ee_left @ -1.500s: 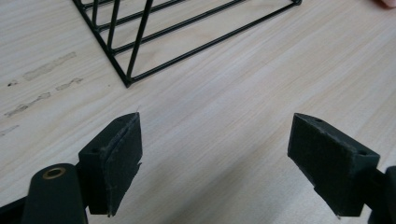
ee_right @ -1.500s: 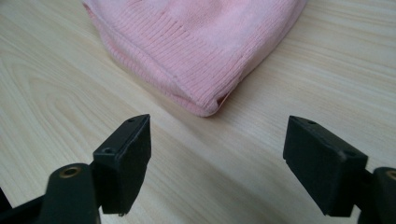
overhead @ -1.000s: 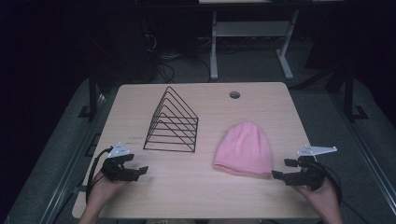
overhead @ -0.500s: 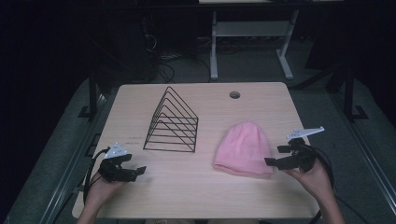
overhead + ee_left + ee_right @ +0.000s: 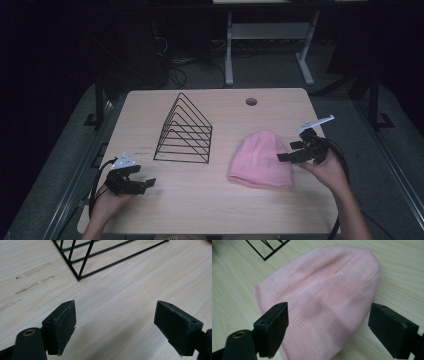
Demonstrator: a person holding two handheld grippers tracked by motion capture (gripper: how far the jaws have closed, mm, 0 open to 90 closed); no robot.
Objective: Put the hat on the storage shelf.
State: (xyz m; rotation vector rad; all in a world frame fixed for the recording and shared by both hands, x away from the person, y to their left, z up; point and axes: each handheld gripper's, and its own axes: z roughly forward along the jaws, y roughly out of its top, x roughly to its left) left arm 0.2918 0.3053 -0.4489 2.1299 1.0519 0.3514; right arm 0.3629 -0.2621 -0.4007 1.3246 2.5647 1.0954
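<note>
1. High view: wooden table (image 5: 210, 210), pink beanie (image 5: 261, 159) lying flat at about 4 o'clock from table centre. Ribbed brim faces 6 o'clock, crown points to 12.
2. High view: right gripper (image 5: 295, 152) sits at 3 o'clock of the beanie, jaw tips pointing to 9 o'clock, at the hat's right edge. Can't tell from here whether they touch the knit. Jaws spread apart, nothing between them.
3. High view: left gripper (image 5: 142, 184) low over the table near the 8 o'clock corner, well apart from the beanie. Jaws spread, nothing held. Black wire rack (image 5: 184, 131), triangular profile, stands at 1 o'clock from it, just left of table centre.
4. High view: round cable hole (image 5: 251, 101) in the tabletop at 12 o'clock of the beanie, near the far edge.
5. Left gripper view: left gripper (image 5: 115, 325) jaws wide apart, bare wood between them. Corner of the wire rack (image 5: 79, 278) at 11 o'clock, apart from the jaws. Scuff marks (image 5: 32, 277) on the wood at 10 o'clock.
6. Right gripper view: right gripper (image 5: 328, 327) jaws wide apart, straddling the beanie (image 5: 324, 297); knit fills the gap between them, ribbed brim toward 8 o'clock. Not clamped. Rack corner (image 5: 265, 250) at 11 o'clock.
</note>
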